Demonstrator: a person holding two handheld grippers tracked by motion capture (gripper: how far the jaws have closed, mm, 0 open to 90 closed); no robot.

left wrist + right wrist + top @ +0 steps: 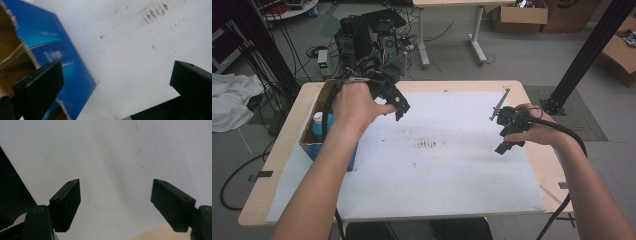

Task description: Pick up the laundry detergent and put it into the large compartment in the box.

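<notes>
On the white sheet [447, 170] covering the table, a blue cardboard box [314, 148] stands at the left edge with a white-capped blue bottle [318, 120] inside. My left gripper [399, 110] hangs over the sheet just right of the box. In the left gripper view it [117, 72] is open and empty, with the blue box [62, 50] by its left jaw. My right gripper [506, 136] sits low over the sheet's right side, and in the right gripper view it [116, 192] is open on bare sheet.
Brown stain marks [429, 145] dot the sheet's middle. A black upright post [584, 50] stands off the far right corner. Cables and dark equipment [367, 35] crowd the floor behind the table, with cardboard boxes [519, 15] farther back. White cloth [229, 97] lies at the left.
</notes>
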